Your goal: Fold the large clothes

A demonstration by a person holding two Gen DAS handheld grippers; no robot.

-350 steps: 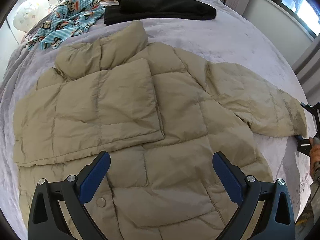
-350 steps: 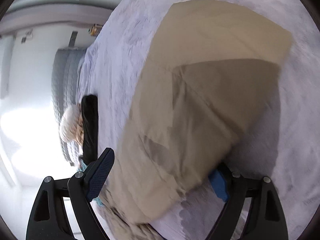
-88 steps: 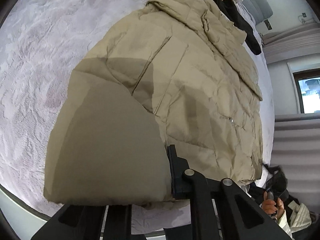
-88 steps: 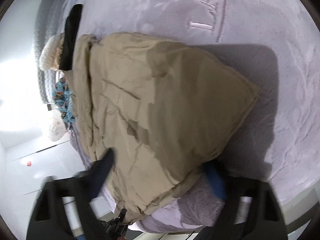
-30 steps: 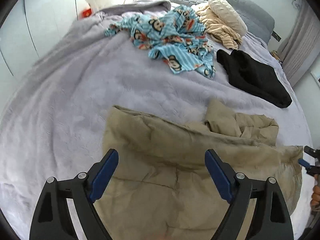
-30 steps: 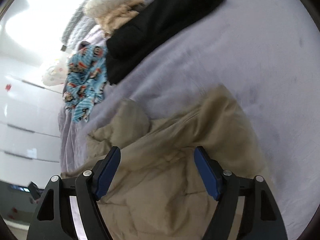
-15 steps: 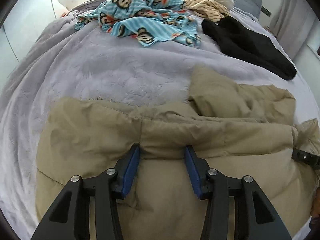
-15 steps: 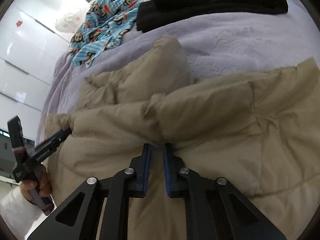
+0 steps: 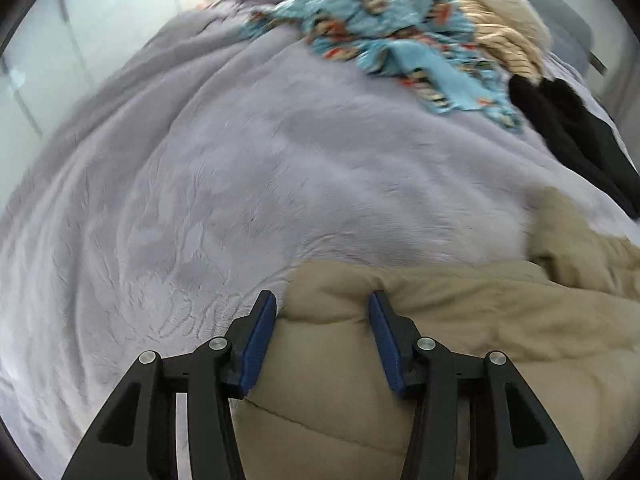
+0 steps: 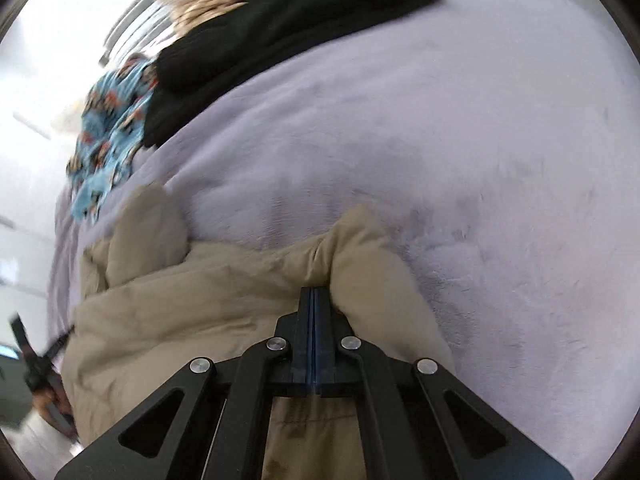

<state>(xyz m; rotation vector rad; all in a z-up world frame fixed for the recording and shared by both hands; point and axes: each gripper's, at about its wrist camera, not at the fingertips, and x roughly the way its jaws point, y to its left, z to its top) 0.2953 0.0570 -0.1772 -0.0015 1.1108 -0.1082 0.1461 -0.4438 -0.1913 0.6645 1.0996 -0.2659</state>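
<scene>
The beige puffer jacket (image 9: 460, 344) lies folded on the lilac bedspread (image 9: 240, 184), filling the lower right of the left wrist view. My left gripper (image 9: 322, 312) straddles the jacket's near left corner; its blue pads (image 9: 260, 336) press the thick padding between them. In the right wrist view the jacket (image 10: 208, 312) fills the lower left. My right gripper (image 10: 315, 300) is shut tight on a pinched fold at the jacket's far edge. The left gripper's handle and hand (image 10: 40, 364) show at the left edge there.
A blue cartoon-print garment (image 9: 392, 40), a cream knit (image 9: 504, 28) and a black garment (image 9: 580, 136) lie toward the head of the bed; the black garment (image 10: 280, 28) and the blue one (image 10: 108, 136) also show in the right wrist view. White wardrobe doors (image 9: 80, 32) stand on the left.
Both grippers have shifted along the jacket's edge toward its corners, the left one to the left. The right jaws closed fully on the fold. Both views are blurred by motion.
</scene>
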